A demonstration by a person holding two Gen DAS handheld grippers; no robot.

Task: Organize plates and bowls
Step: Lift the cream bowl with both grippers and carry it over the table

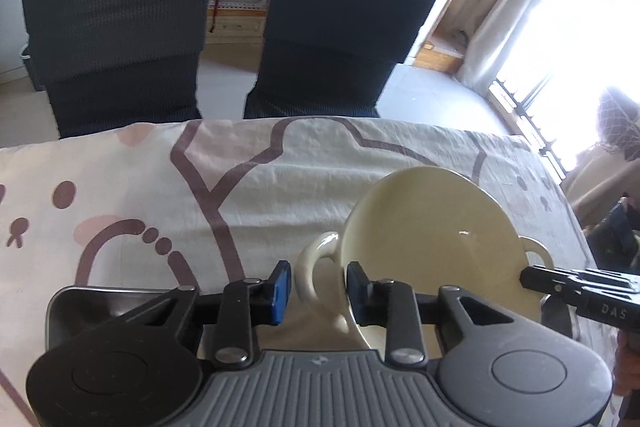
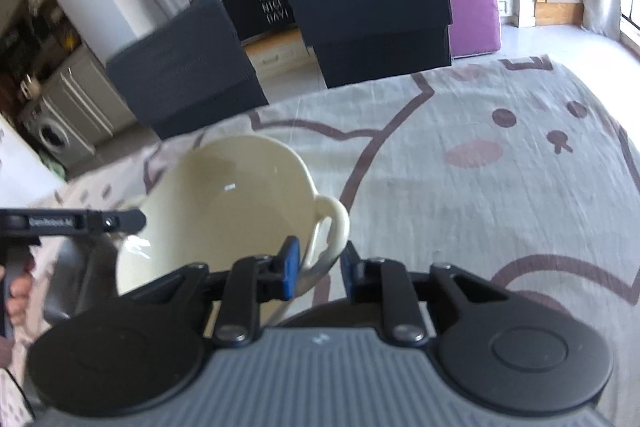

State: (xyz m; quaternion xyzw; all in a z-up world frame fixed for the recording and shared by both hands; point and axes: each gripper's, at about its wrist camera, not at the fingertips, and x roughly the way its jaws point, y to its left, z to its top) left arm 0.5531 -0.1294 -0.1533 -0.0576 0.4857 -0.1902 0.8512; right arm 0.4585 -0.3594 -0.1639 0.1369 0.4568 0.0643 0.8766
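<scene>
Right, I've got a two-handed job here, with the cream bowl [image 1: 432, 235] sitting on a dark grey tray [image 1: 76, 307] near my edge of the table, over the cartoon-print tablecloth [image 1: 200, 187]. My left gripper [image 1: 318, 291] has its jaws narrowed around the bowl's left loop handle [image 1: 308, 275]; the handle is between the blue pads, but I can't tell whether they actually press it, since a sliver of gap seems to show. My right gripper [image 2: 318, 267] straddles the opposite handle [image 2: 334, 223] the same way, narrowly parted, contact unclear through the blur. Judging progress, this looks early: only one bowl is in sight, it isn't stacked on anything I can make out, and no plates show in either view, so most of the sorting seems left. The bowl itself is glossy, pale cream, deep, empty and clean, upright with a bright glint inside, an ear-shaped handle on each side. Two dark chairs [image 1: 120, 27] stand beyond the table.
</scene>
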